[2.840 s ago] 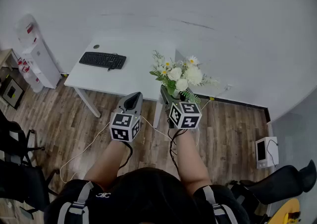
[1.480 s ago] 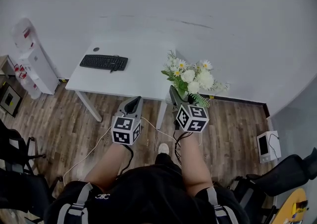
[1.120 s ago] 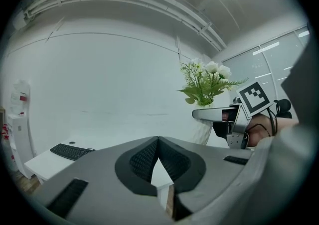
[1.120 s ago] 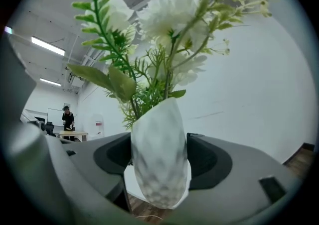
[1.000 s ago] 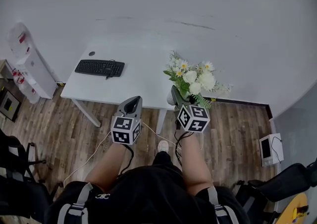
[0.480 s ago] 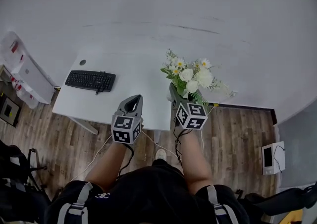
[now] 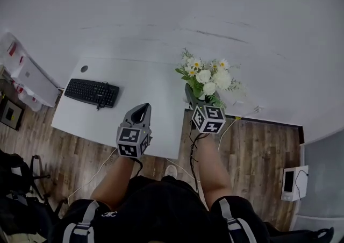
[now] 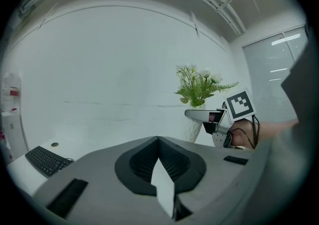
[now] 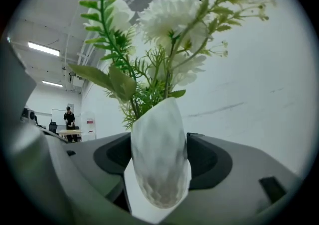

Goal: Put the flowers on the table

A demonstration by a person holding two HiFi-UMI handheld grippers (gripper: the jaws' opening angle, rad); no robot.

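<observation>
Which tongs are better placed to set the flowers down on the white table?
Right. The right tongs are clamped on the white vase of flowers, held at the edge of the table; the left tongs are shut and empty.

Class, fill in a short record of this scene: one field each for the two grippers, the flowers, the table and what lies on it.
Right gripper: shut on the white vase
Left gripper: shut, empty
Flowers: white blooms, green leaves, upright in the vase
Table: white, below the grippers
On table: black keyboard, towards its left end
</observation>
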